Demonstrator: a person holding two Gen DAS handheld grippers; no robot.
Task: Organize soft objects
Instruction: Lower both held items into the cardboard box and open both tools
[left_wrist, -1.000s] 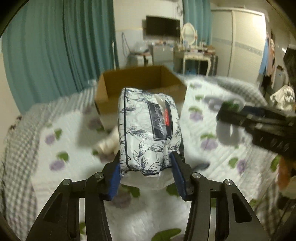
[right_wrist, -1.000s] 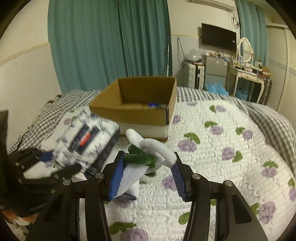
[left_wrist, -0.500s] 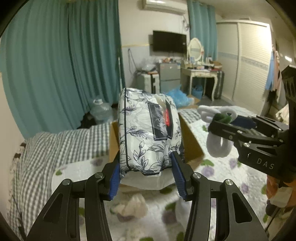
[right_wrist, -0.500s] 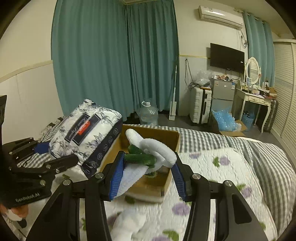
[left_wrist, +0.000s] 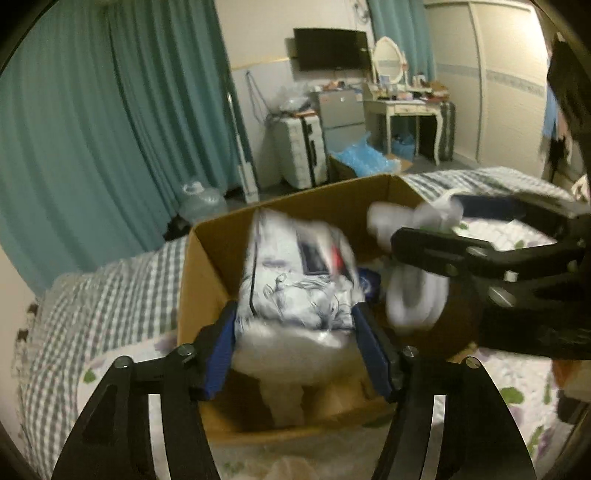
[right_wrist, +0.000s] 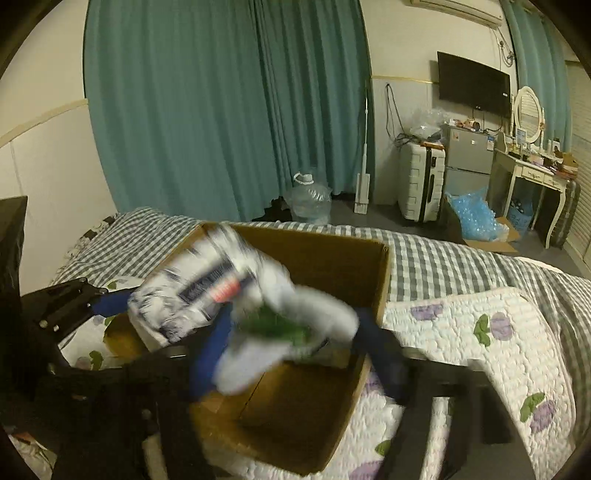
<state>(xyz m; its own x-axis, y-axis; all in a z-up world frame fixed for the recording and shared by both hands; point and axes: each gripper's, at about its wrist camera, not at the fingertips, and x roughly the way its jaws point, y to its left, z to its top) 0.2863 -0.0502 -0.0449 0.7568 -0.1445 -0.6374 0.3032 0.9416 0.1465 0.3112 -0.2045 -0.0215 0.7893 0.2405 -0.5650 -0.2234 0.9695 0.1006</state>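
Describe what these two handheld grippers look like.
The left gripper and the right gripper look alike: black angular frames with round silver screws at the joints and two fingers lined with blue pads. No cables or sleeves show; motion blur hides any markings.

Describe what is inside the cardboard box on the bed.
Over the cardboard box, the tissue pack and white plush toy cover most of it; something blue shows, unidentifiable.

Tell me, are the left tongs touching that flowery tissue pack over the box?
Touching. The left wrist view shows the left tongs with their blue pads pressed against both sides of the tissue pack, holding it above the cardboard box.
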